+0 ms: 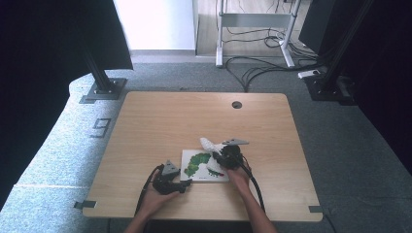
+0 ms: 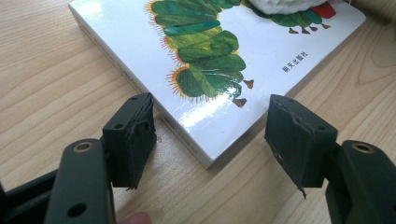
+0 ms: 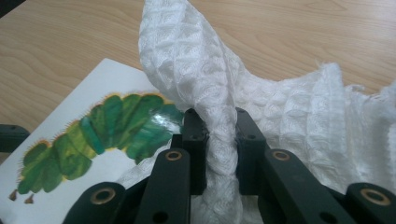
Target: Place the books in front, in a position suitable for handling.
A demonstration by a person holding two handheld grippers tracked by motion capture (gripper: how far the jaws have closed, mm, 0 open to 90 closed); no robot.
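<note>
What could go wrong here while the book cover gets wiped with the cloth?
The left gripper stands open around the corner of the picture book without pinching it, so the book could slide on the wooden table under a wiping stroke. The right gripper pinches just a thin fold of the white cloth, which might pull out. Loose cloth may drag.

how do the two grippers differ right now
The left gripper has its jaws spread wide with nothing pinched, a corner of the book lying between them. The right gripper has its jaws shut on the white cloth, held over the book. Both sit low at the book, on the wooden table.
</note>
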